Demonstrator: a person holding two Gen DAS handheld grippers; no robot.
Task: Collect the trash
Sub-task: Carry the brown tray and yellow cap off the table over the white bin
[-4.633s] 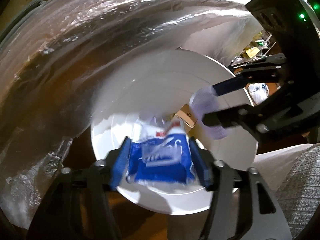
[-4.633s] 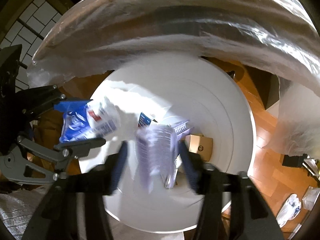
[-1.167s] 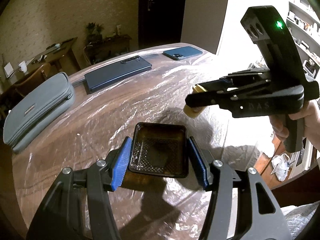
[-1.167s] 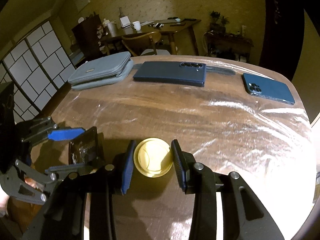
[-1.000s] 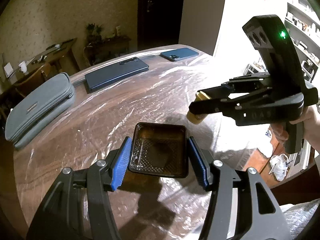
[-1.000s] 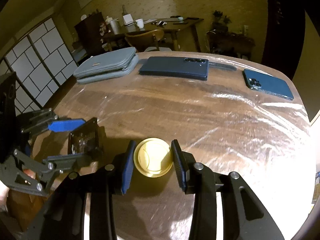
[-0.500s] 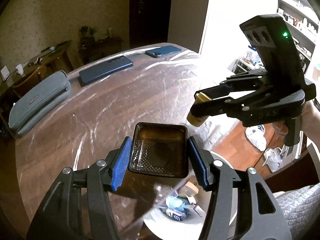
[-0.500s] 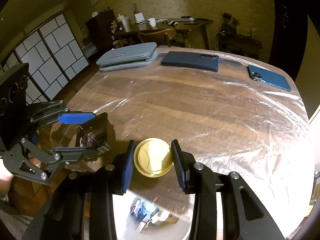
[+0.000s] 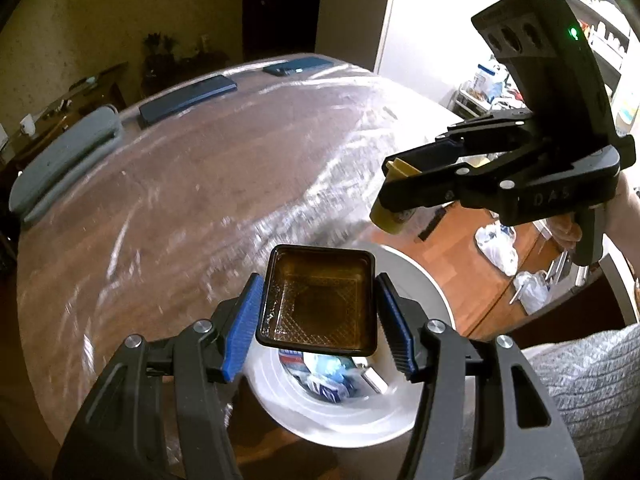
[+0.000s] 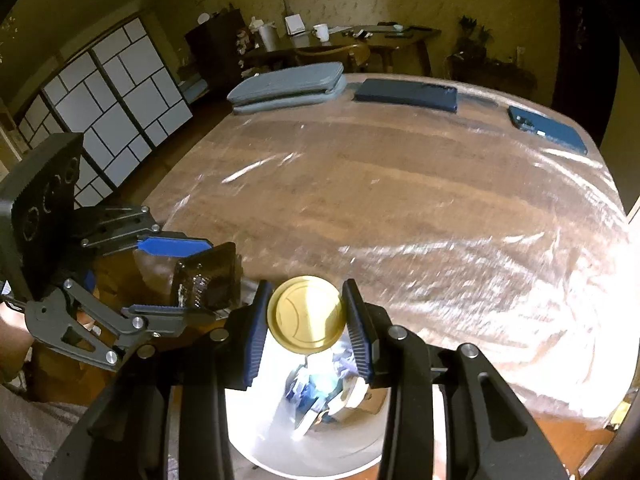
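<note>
From the left wrist camera, the left gripper (image 9: 318, 318) was clamped on a small square dark tray (image 9: 318, 304), its blue pads (image 9: 242, 330) pressed against the tray's two sides. The tray hung over the far rim of a white bin (image 9: 436, 300), which stood on the floor just off the near edge of the table (image 9: 180, 200). Blue and white wrappers (image 9: 324, 372) lay at the bottom of the bin. To the right and higher up, the right gripper (image 9: 394, 194) was closed on a gold cap (image 9: 388, 220), with a hand (image 9: 568, 232) on its handle. At the far left of the plastic-covered table sat a grey pouch (image 9: 64, 160), then a dark blue phone (image 9: 188, 100) and a second phone (image 9: 296, 67) further right.

From the right wrist camera, the right gripper (image 10: 306, 316) held the round gold cap (image 10: 306, 312) tight between its pads, directly above the open bin (image 10: 260, 432), where the wrappers (image 10: 316, 392) showed below. On the left, the left gripper (image 10: 176, 278) gripped the dark tray (image 10: 208, 284) at about the same height, near the table's edge. The pouch (image 10: 288, 86) and both phones (image 10: 406, 94) (image 10: 548, 130) lay along the far side of the table (image 10: 400, 200).
</note>
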